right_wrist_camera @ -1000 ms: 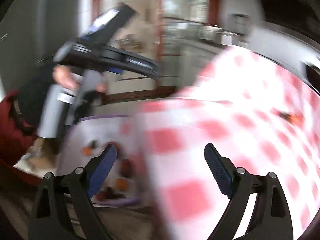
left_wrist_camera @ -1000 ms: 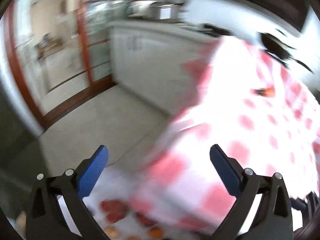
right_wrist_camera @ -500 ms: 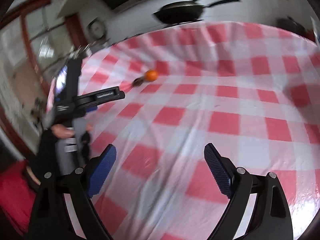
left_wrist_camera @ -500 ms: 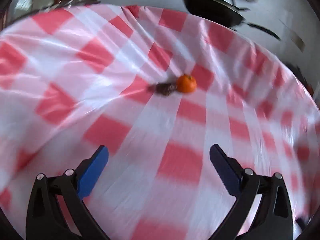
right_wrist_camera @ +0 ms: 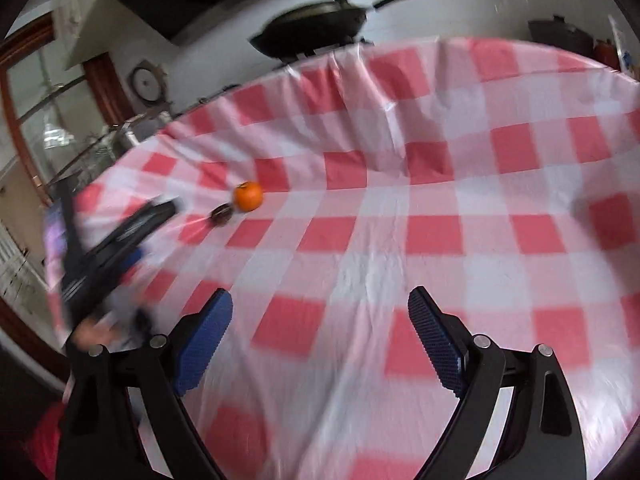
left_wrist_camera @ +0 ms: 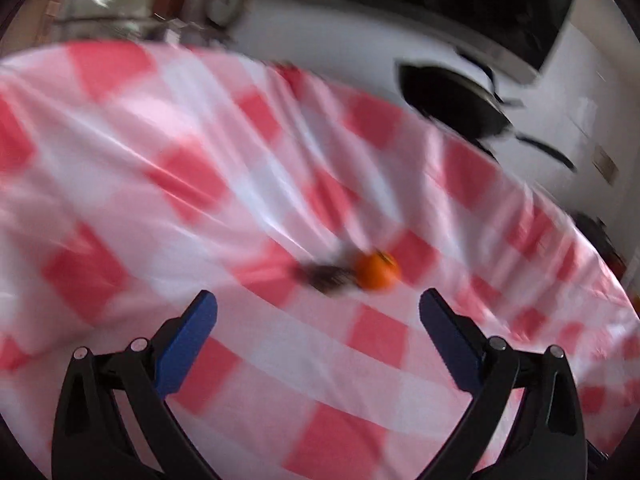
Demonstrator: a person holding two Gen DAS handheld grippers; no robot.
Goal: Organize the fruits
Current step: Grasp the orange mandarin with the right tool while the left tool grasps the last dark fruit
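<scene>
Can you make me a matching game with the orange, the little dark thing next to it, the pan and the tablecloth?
Things:
1. orange
2. small dark fruit
3. black pan
4. tablecloth

Descriptions:
A. red and white checks
B. beyond the table's far edge
C. round and bright, on the cloth
D. dark and blurry, right beside the orange

Pairs: 1-C, 2-D, 3-B, 4-A

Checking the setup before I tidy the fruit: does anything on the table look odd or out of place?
Not much. An orange sits alone on the checked tablecloth, touching a small dark item too blurred to identify. The cloth is rumpled into folds near its far edge. Nothing looks spilled or damaged.
</scene>
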